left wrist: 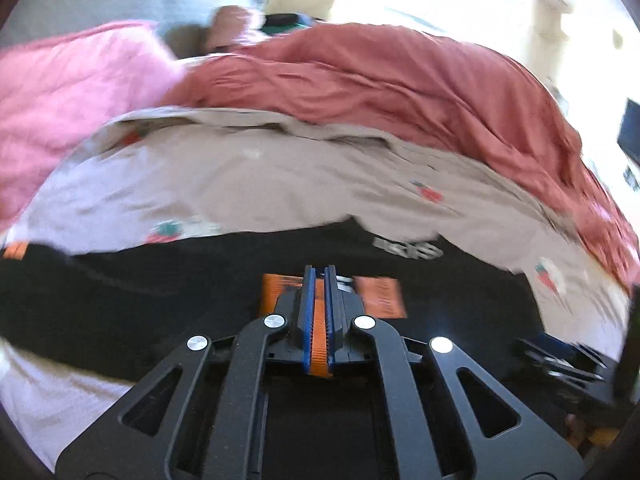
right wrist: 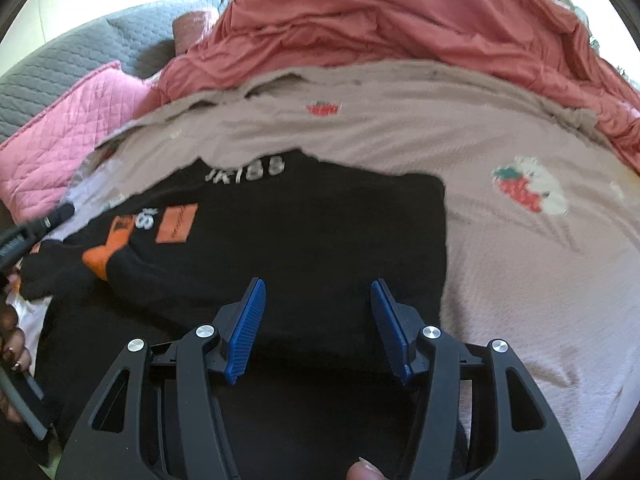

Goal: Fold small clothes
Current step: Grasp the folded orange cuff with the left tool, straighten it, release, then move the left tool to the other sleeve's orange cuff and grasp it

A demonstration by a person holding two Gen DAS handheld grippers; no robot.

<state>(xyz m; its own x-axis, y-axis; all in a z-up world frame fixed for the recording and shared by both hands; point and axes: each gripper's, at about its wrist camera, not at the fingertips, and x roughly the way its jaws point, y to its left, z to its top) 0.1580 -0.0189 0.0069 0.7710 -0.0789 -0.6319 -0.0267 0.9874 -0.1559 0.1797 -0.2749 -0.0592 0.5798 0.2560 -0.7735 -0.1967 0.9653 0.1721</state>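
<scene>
A small black garment (right wrist: 304, 240) with orange patches and white lettering lies on the strawberry-print bedsheet (right wrist: 520, 260). It also shows in the left wrist view (left wrist: 160, 300). My left gripper (left wrist: 319, 272) is shut on an orange part of the garment, which shows between the blue pads. In the right wrist view the left gripper (right wrist: 36, 228) appears at the garment's left edge. My right gripper (right wrist: 318, 286) is open and empty, hovering just above the garment's near part. It shows blurred at the lower right of the left wrist view (left wrist: 560, 360).
A rust-red duvet (right wrist: 400, 28) is bunched across the back of the bed. A pink quilted pillow (right wrist: 64, 132) and a grey quilted cover (right wrist: 60, 64) lie at the back left. The sheet (left wrist: 260, 176) stretches beyond the garment.
</scene>
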